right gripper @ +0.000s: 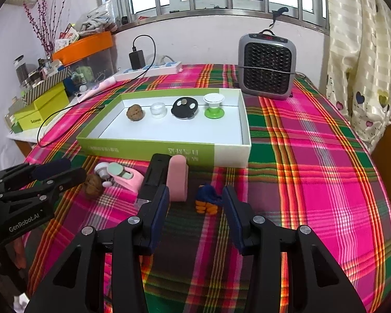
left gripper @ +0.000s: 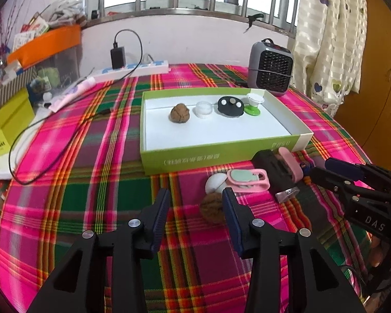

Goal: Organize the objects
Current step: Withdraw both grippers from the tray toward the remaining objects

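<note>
Lying btwn open left gripper (left gripper: 196, 212) jaws: walnut (left gripper: 212, 211), untouched.

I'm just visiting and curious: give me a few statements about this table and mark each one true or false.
1. Four things sit in a row inside the green box. True: a walnut, a clear cap, a black disc and a green-footed piece.
2. The left gripper grips a walnut. False: its jaws stand apart and the loose walnut lies untouched by its right finger.
3. The heater stands inside the box. False: it stands on the cloth behind it.
4. The right gripper is open over a blue and orange toy. True.
</note>
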Available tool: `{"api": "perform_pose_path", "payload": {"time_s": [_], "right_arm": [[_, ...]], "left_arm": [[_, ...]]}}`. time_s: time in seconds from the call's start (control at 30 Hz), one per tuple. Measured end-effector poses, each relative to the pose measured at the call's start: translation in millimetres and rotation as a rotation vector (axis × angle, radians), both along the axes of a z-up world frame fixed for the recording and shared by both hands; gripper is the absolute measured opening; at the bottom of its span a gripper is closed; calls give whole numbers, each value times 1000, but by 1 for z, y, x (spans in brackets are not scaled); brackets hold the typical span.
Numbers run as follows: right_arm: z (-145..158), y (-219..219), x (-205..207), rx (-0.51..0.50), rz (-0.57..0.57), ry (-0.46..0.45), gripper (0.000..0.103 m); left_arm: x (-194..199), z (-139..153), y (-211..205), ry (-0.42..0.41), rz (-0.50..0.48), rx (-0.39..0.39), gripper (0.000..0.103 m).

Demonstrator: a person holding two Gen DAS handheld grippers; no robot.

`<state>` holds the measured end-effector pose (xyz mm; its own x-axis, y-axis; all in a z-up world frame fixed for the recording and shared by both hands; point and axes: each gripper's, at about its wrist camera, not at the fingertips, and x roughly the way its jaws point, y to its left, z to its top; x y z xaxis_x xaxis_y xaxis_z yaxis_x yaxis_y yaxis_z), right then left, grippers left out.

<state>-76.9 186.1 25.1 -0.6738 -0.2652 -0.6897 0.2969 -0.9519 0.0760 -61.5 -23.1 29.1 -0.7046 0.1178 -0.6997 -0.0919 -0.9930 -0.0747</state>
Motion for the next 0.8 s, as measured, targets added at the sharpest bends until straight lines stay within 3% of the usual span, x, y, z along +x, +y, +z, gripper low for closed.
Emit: {"api": "perform_pose_path", "payload": {"time_s": [0.8], "right_arm": [[-8,10,-1,-11,-3,-47,49]], "left_arm": [[-8,-12,3,-52,-63,60,48]]}}
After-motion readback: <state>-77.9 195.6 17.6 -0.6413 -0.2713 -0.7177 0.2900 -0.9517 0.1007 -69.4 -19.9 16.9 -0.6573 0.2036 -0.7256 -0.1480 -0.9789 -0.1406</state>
